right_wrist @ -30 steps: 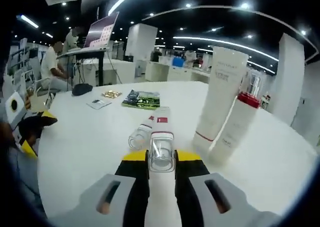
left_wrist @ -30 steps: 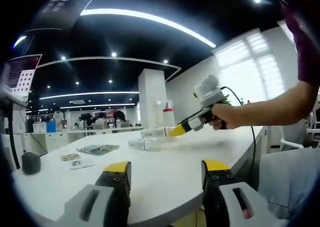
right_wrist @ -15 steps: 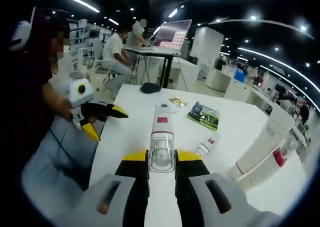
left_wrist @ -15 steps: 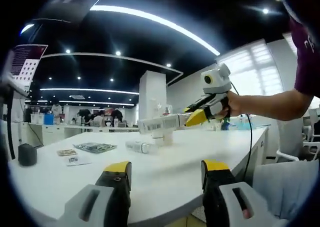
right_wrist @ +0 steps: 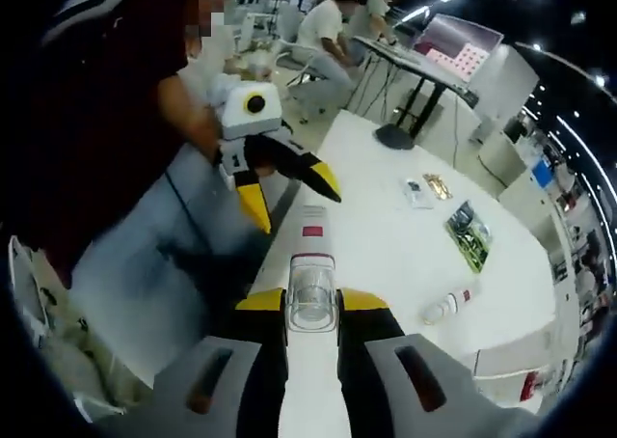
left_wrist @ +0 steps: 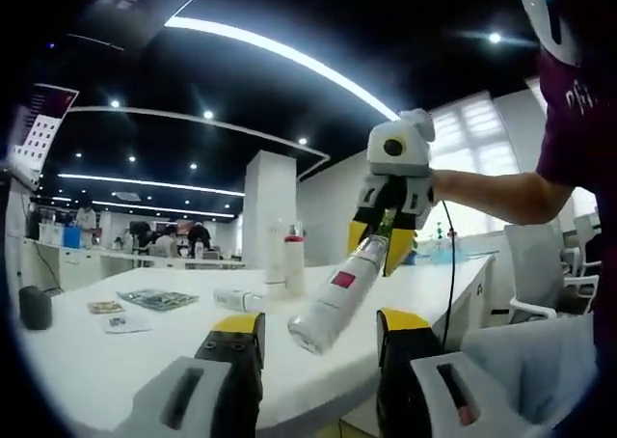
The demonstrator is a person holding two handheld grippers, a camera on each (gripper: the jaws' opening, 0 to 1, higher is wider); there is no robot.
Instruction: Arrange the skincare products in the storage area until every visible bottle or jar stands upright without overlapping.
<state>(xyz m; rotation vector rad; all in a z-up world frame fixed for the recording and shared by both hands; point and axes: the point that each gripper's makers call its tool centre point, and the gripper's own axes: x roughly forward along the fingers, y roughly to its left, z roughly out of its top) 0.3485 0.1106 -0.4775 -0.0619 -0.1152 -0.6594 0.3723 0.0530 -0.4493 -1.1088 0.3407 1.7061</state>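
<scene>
Your right gripper [right_wrist: 310, 324] has its jaws clamped on a white tube with a red label [left_wrist: 339, 295], held off the white table [left_wrist: 116, 356]. Your left gripper [left_wrist: 316, 346] stands wide, holding nothing. A small bottle [right_wrist: 445, 307] lies flat on the table.

This is looking like a big open-plan office. Ceiling lights [left_wrist: 280, 57] are glowing in long curves over white tables [right_wrist: 405, 235], and people [right_wrist: 333, 28] are sitting at a desk with a laptop [right_wrist: 463, 47] standing open.
</scene>
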